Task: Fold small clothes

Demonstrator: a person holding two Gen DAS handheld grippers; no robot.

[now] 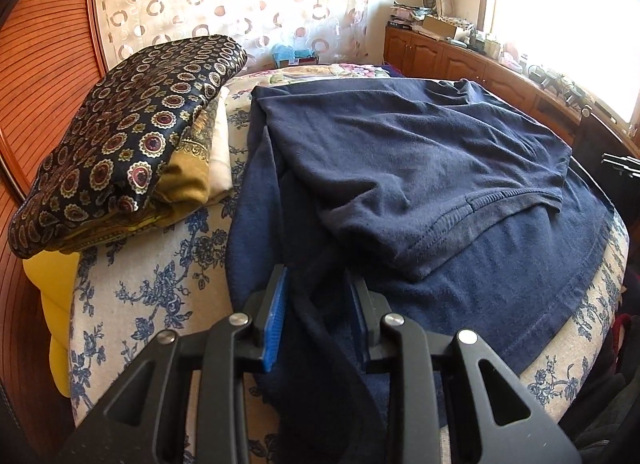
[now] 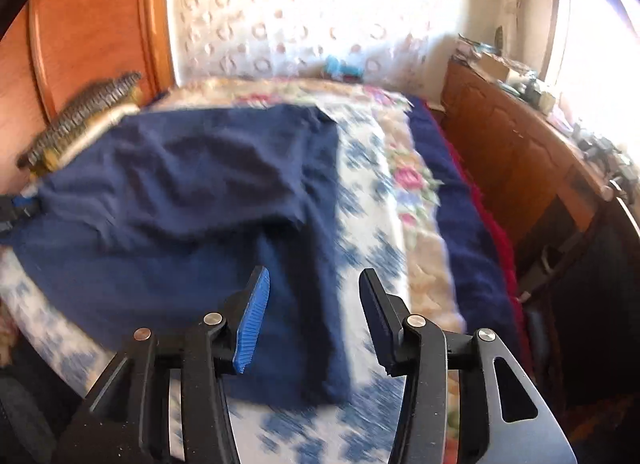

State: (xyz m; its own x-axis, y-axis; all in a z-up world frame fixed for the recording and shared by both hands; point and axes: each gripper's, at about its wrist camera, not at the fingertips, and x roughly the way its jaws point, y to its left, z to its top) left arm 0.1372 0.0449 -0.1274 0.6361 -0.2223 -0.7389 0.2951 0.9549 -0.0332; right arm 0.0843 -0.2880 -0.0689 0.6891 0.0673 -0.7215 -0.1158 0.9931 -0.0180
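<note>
A navy blue shirt [image 1: 420,168] lies half folded on a bed with a blue-flowered cover [image 1: 152,284]; its upper layer is folded back over the lower one. My left gripper [image 1: 320,284] stands at the shirt's near left edge, jaws apart, with a dark fold of the shirt between its blue pads. In the right wrist view the same shirt [image 2: 192,200] lies ahead and to the left. My right gripper [image 2: 314,288] is open and empty above the shirt's near right corner. The left gripper [image 2: 18,210] shows at that view's left edge, at the shirt's corner.
A stack of folded clothes with a dark patterned cloth [image 1: 124,144] on top sits left of the shirt. A yellow pillow [image 1: 52,284] lies below it. A wooden headboard [image 1: 36,76] is on the left, a cluttered wooden cabinet [image 1: 472,52] on the right.
</note>
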